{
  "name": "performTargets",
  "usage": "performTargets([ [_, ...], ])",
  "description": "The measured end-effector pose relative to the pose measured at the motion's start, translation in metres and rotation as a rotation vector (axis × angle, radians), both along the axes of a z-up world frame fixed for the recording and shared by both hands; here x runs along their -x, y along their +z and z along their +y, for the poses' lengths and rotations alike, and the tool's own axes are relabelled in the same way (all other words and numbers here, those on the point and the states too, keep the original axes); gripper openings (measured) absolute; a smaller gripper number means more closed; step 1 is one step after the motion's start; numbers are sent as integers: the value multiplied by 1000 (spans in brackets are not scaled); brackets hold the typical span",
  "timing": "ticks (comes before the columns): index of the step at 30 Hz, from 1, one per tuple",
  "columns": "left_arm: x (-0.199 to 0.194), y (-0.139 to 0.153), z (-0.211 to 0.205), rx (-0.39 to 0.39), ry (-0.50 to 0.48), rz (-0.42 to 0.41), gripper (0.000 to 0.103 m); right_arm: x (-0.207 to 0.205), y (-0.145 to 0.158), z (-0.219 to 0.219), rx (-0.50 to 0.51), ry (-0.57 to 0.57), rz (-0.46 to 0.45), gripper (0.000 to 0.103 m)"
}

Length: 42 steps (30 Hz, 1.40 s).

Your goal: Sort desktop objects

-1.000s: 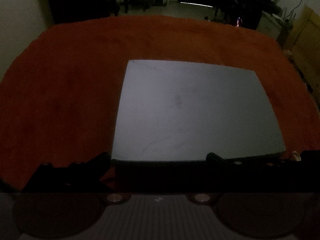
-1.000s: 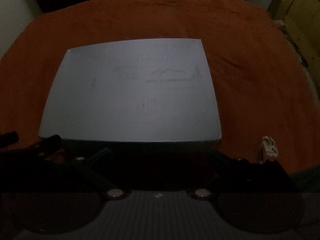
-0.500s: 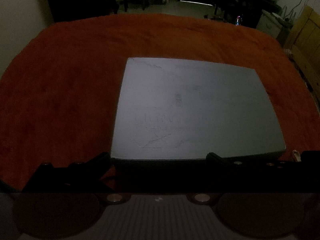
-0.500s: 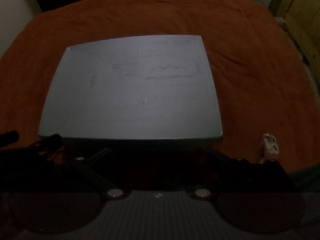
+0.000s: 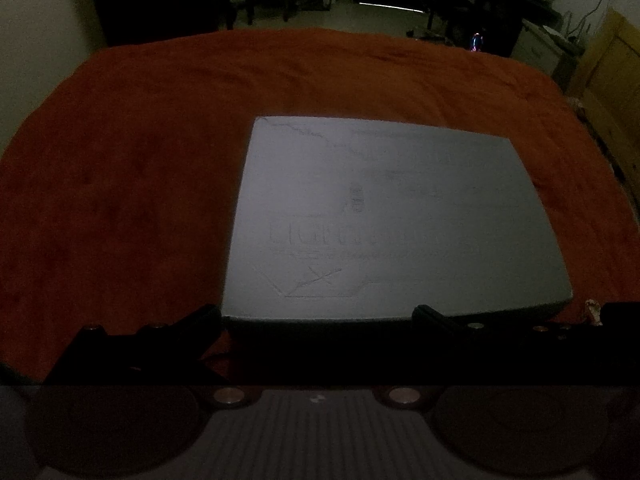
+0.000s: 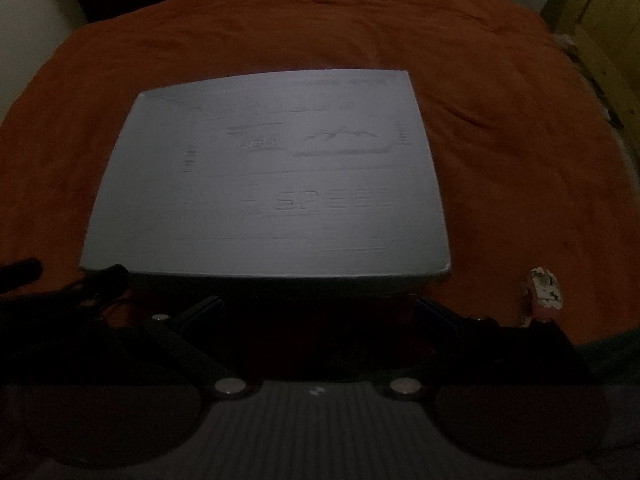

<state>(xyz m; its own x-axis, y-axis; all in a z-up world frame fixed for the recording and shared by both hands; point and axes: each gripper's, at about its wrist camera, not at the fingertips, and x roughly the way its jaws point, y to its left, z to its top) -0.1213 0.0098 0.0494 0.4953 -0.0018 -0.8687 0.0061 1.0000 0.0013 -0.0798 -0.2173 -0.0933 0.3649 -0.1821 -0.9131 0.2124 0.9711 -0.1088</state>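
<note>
dim scene, low light. flat grey-white box (image 5: 392, 220) lies flat on an orange-red cloth (image 5: 120, 200) that covers the whole work surface. faint embossed print on the box lid, "speed" readable in the right wrist view (image 6: 272, 168), the rest too faint to read.

left gripper (image 5: 316, 318) sits low at the near edge of the box, fingers spread wide: left finger (image 5: 192, 324) just off the box's near-left corner, right finger (image 5: 436, 316) against the near edge further along. nothing held between them. contact with the box cannot be told, too dark.

right gripper (image 6: 316, 308) also low at the near edge of the box, fingers wide apart, both tips just below the box's near side, nothing gripped. part of the left gripper shows as a dark shape at the left of the right wrist view, by the box's near-left corner.

small white and red object (image 6: 542, 290) lies on the cloth to the right of the box, near the right gripper's right finger (image 6: 444, 314); it is too small to identify. dark room and furniture beyond the cloth.
</note>
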Motion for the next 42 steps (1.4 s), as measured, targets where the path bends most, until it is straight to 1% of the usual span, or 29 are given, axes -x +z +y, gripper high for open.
performTargets([
  [5, 0, -2, -6, -24, -7, -21, 103, 3, 0, 1, -6, -8, 0, 103],
  [16, -1, -5, -5, -21, -12, -9, 103, 6, 2, 1, -5, 2, 2, 103],
  [21, 0, -4, -4, -17, -8, -10, 103, 9, 2, 5, 2, 7, -13, 103],
  [42, -2, -6, 0, -25, -21, -6, 103, 6, 1, 5, -3, 0, 8, 103],
])
